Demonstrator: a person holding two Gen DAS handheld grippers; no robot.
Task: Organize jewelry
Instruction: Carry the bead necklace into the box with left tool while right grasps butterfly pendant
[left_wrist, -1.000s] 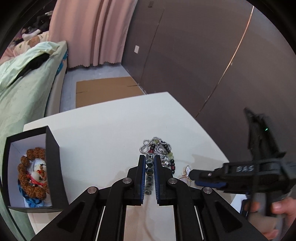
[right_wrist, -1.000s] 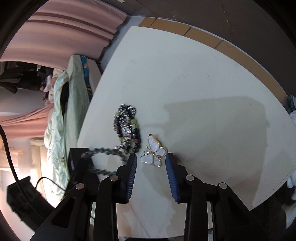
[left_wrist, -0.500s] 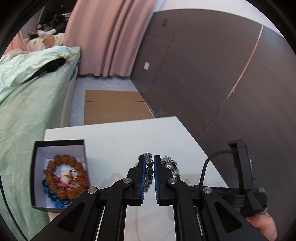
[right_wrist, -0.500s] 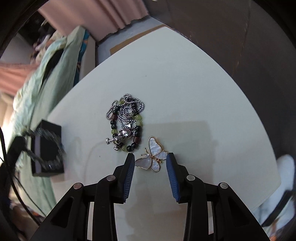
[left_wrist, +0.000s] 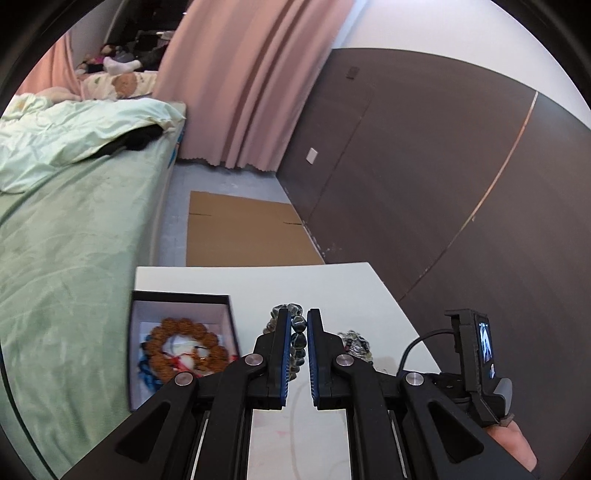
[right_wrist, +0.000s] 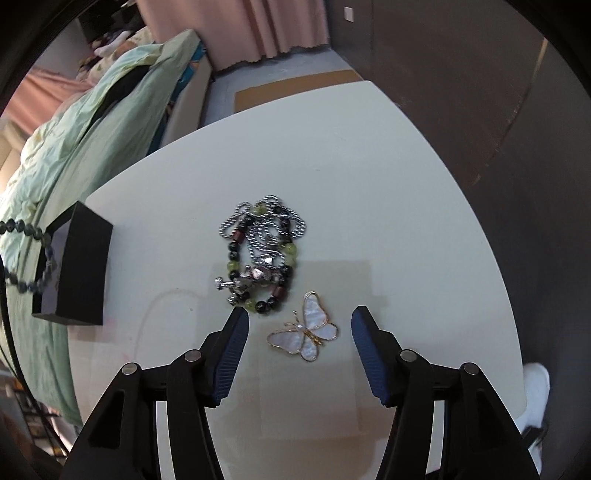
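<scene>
My left gripper (left_wrist: 296, 317) is shut on a dark beaded bracelet (left_wrist: 298, 338), held in the air to the right of the black jewelry box (left_wrist: 181, 297). That box holds a brown bead bracelet (left_wrist: 183, 349) and blue beads. In the right wrist view the same dark beaded bracelet (right_wrist: 22, 230) hangs at the far left over the black jewelry box (right_wrist: 79, 266). My right gripper (right_wrist: 300, 316) points down at the white table (right_wrist: 388, 184), its jaws opening. A pearl butterfly brooch (right_wrist: 306, 332) lies on the table between them, untouched. A pile of chain and bead bracelets (right_wrist: 264, 254) lies just beyond.
A bed with a green cover (left_wrist: 66, 229) runs along the table's left side. Flat cardboard (left_wrist: 243, 232) lies on the floor beyond the table, by a dark wall (left_wrist: 424, 177) and a pink curtain (left_wrist: 243, 81). A hand (left_wrist: 511, 446) holds the right gripper's handle.
The left gripper rose with the dark bracelet and moved left toward the box. The right gripper rolled and its jaws spread wider around the butterfly brooch.
</scene>
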